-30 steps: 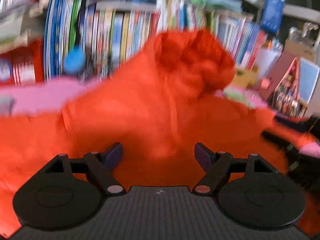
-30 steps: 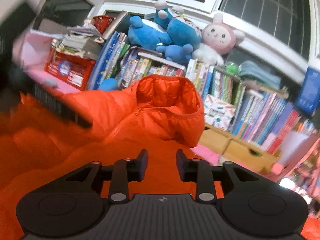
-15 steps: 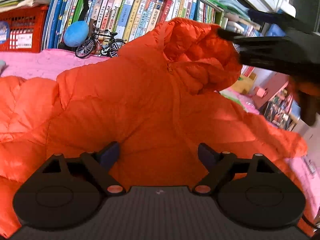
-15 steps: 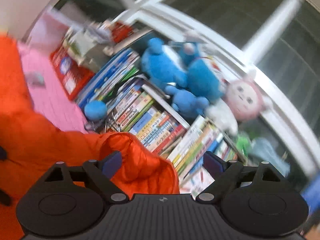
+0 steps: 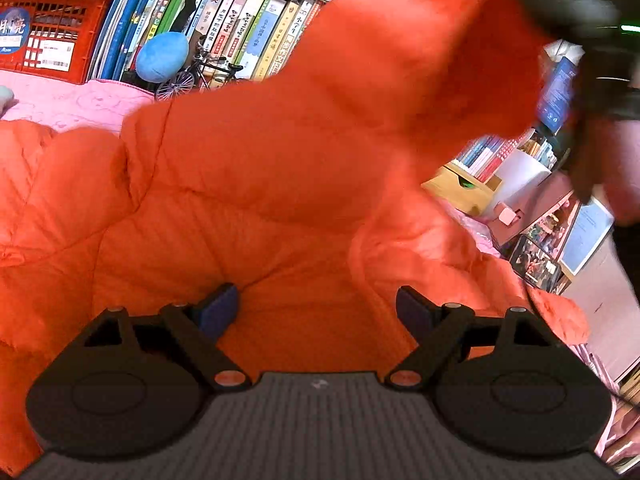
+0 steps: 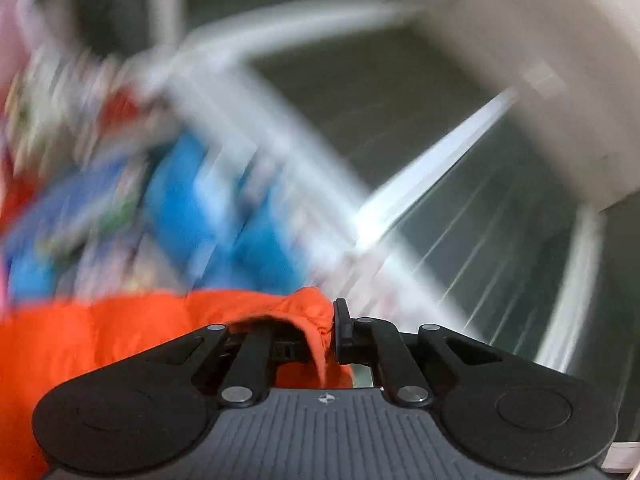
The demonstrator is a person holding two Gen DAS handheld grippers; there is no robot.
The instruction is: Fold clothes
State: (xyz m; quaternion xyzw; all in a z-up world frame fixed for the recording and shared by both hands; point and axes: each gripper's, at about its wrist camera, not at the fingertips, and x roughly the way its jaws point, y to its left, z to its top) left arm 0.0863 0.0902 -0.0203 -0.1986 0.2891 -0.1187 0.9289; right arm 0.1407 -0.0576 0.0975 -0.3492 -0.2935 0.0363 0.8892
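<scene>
An orange puffer jacket lies spread over a pink bed cover and fills most of the left wrist view. Its hood end is pulled up at the top right, where the dark blurred shape of my right gripper holds it. My left gripper hovers low over the jacket's body, open, with only fabric lying under its fingers. In the right wrist view my right gripper is shut on a bunched fold of the orange jacket, tilted up toward a window.
A shelf of upright books, a red crate, a blue ball and a small model bicycle line the back of the bed. Blue plush toys sit blurred by the window. Boxes and picture frames stand at the right.
My right gripper opened wide near the hood, then shut on it and swung up, lifting the hood end. The left gripper opened a little wider and sank slightly toward the jacket.
</scene>
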